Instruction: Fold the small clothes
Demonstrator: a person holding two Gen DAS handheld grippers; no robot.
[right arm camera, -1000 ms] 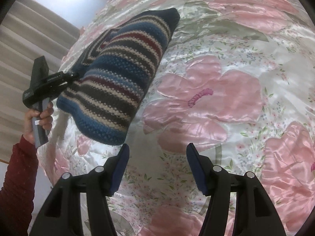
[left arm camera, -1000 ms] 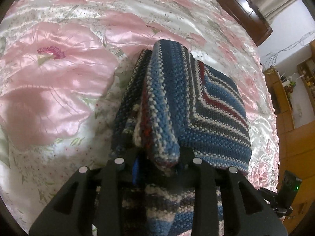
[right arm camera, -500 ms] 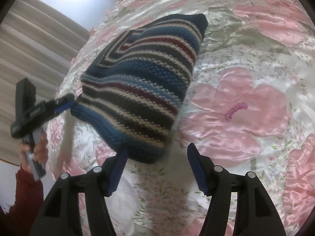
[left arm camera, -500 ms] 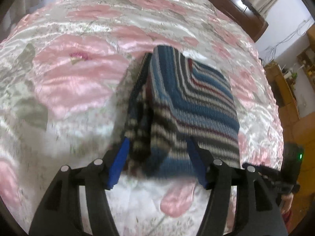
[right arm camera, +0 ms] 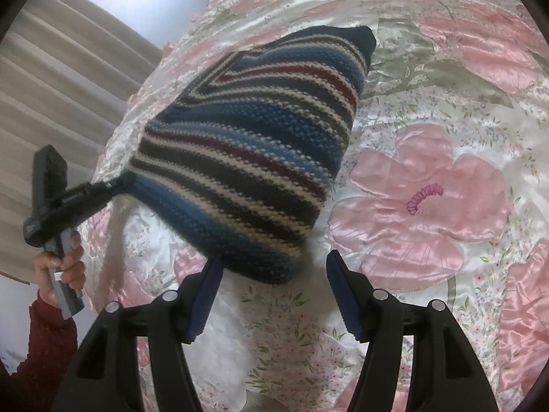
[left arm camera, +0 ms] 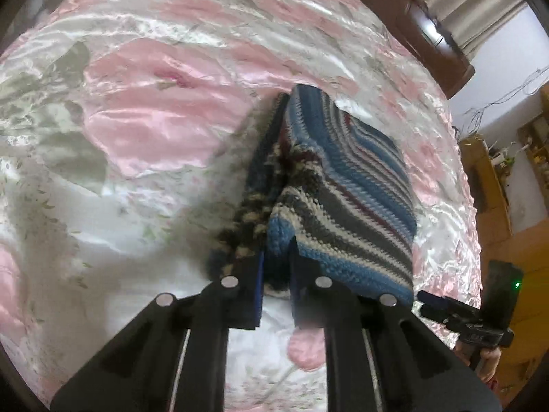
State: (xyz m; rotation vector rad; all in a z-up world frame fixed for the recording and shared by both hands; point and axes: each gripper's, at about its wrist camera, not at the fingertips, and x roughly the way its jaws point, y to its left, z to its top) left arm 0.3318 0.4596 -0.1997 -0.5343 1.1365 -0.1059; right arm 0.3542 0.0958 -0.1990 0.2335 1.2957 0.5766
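A striped knitted garment (left arm camera: 343,185) is clamped by the left gripper (left arm camera: 276,274) mid-fold; the spread right gripper (right arm camera: 274,285) should next be closed on its free corner.

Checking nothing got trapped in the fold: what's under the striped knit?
Under the striped knit only the floral satin bedspread shows. The left hand-held gripper pinches one corner. The patch directly beneath is covered.

— How many garments?
— One striped knit garment (right arm camera: 250,144) on one floral bedspread (right arm camera: 429,110).
— And the tools?
— Two: left gripper (left arm camera: 276,274), right gripper (right arm camera: 272,292). One hand (right arm camera: 60,267) visible.
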